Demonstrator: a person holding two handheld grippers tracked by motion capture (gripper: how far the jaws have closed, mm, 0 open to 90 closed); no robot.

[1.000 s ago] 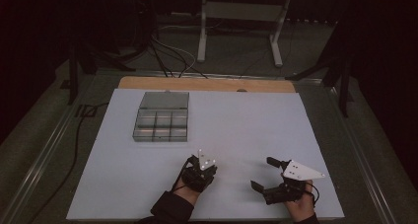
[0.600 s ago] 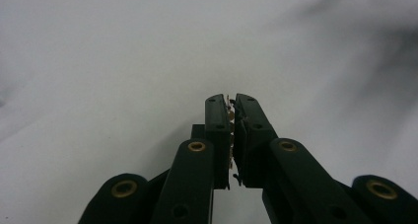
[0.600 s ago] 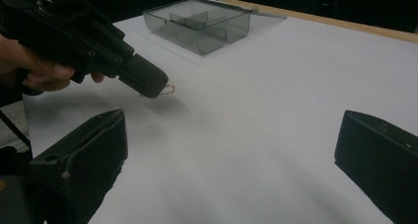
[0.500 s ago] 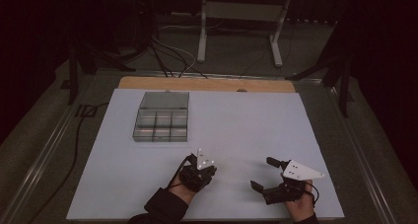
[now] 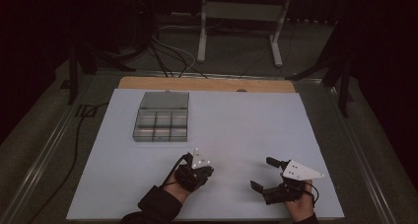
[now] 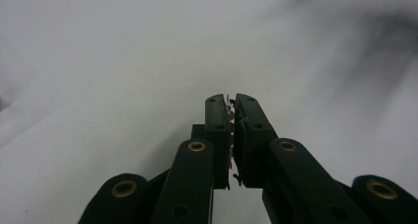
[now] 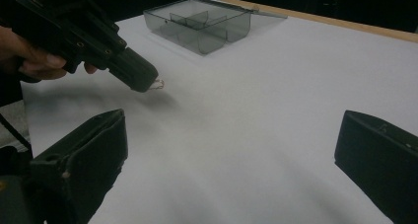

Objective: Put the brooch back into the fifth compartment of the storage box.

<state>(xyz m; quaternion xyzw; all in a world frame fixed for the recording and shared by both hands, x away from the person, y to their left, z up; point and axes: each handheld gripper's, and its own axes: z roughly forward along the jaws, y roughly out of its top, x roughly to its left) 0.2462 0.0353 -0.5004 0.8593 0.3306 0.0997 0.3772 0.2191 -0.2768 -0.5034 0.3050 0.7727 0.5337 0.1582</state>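
Lab-like recording bay — dark surround, white table sheet (image 5: 236, 130) under the camera. Cables (image 5: 167, 56) trail on the floor at 11 o'clock; a metal stand (image 5: 241, 17) at 12 o'clock.

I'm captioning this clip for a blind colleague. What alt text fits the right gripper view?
The left hand-held gripper, held in a hand, is shut on a small metal piece just above a white sheet. Behind it on the sheet stands an open grey divided box. The right hand-held gripper frames the bottom, jaws wide apart.
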